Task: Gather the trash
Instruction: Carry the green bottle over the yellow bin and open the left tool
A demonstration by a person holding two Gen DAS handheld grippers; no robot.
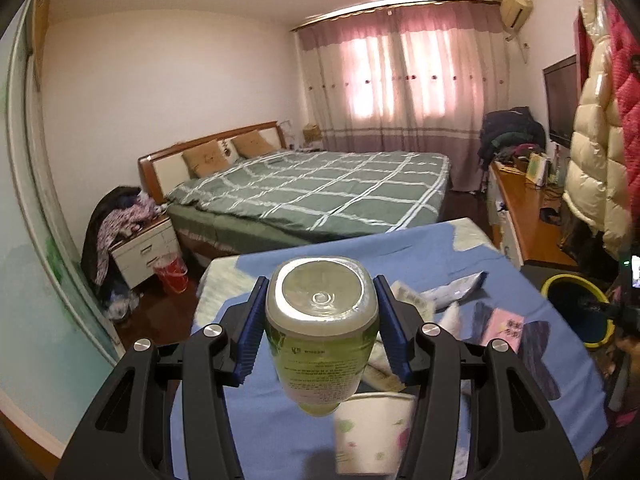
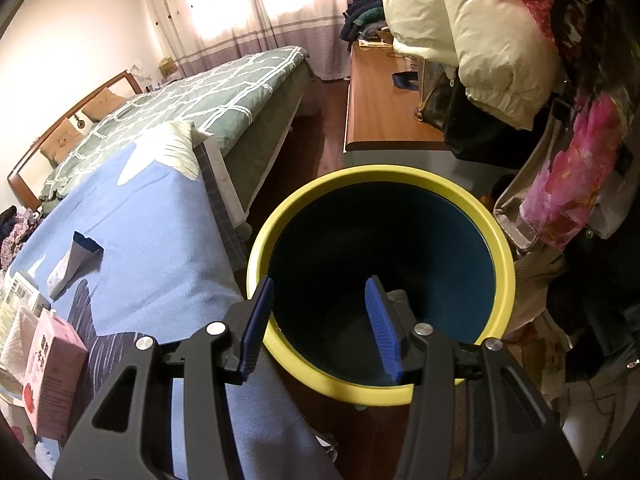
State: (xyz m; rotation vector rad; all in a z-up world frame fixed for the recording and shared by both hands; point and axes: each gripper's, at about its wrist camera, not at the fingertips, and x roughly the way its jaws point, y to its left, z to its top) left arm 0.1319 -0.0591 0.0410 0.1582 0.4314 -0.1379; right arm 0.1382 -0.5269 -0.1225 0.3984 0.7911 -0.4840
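1. My worktop (image 1: 280,412) is draped in a blue cloth with dark printed shapes, and it stands in a bedroom. At 12 o'clock beyond it lies a bed (image 1: 320,196) with a green checked cover, and behind that hang pink curtains (image 1: 404,80) over a bright window.
2. My left hand-held gripper (image 1: 320,320) has its blue pads pressed on a plastic bottle (image 1: 322,332) of pale green liquid, gripped across its body with the base facing the camera and raised clear of the cloth.
3. My right hand-held gripper (image 2: 320,320) has its jaws parted and nothing between them; it hangs over the near rim of the yellow-rimmed bin (image 2: 380,272), which stands on the floor just off the worktop's right edge, its inside dark.
4. Trash left on the cloth: a paper cup (image 1: 372,432) at 6 o'clock under the bottle, a pink carton (image 2: 52,376) at 8 o'clock in the right view, a grey-blue pouch (image 2: 74,264) at 9 o'clock there, and white wrappers (image 1: 412,300) just right of the bottle.
5. The worktop's far edge sits near the bed's foot. At 3 o'clock a wooden desk (image 2: 384,108) runs along the wall beneath a cream padded coat (image 2: 472,28). Dark floor shows between bed and desk. At 9 o'clock in the left view a nightstand (image 1: 144,248) is heaped with clothes.
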